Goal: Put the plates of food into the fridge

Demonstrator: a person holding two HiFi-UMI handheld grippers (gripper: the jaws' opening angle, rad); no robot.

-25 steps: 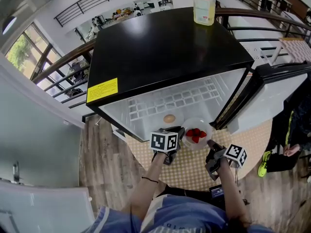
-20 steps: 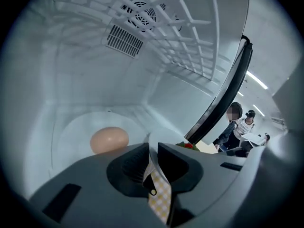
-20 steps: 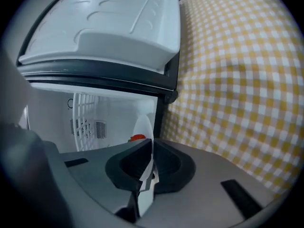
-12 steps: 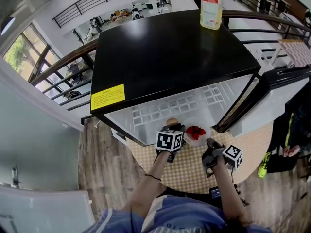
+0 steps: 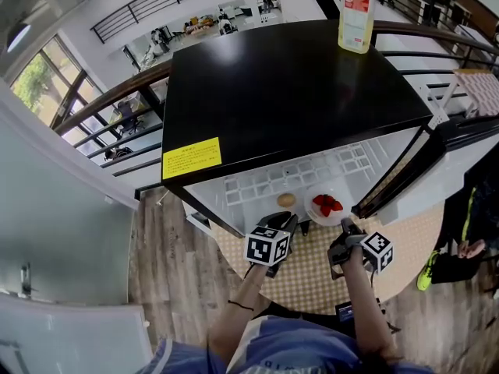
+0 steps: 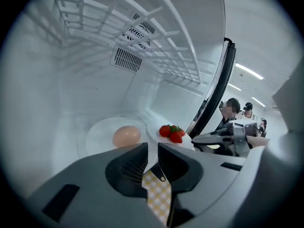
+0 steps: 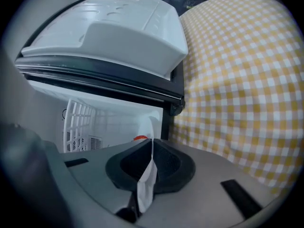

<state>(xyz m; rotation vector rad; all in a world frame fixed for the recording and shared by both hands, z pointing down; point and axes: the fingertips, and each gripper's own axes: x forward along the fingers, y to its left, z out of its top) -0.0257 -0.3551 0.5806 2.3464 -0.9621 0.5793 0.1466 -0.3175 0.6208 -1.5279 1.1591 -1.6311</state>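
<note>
The black-topped fridge (image 5: 288,92) stands open in front of you, smooth and glossy above, with a white plastic interior. Its door (image 7: 118,37), lined with moulded white plastic, is swung out to the fridge's right. A white wire shelf (image 6: 156,46) runs across the upper part of the interior. The fridge sits on a round bench (image 5: 312,279) covered in a yellow-and-white checked cloth.

Your right gripper (image 7: 151,144) is at the fridge's open front. Its black fingers (image 7: 171,160) are pressed together on the thin rim of the white plate of strawberries (image 5: 316,213), which shows edge-on between them. That plate sits on the fridge floor, just inside the opening on the door side.

Your left gripper (image 6: 152,148) also points into the fridge. Its ribbed fingers (image 6: 131,164) stand a narrow gap apart with nothing between them; only the checked cloth shows through the gap.

A second round white plate (image 6: 99,132) lies flat on the fridge floor, just beside the strawberry plate on the side away from the door. It carries one smooth tan egg (image 6: 126,136). The strawberries (image 5: 327,204) are a small red heap with green tops.
</note>
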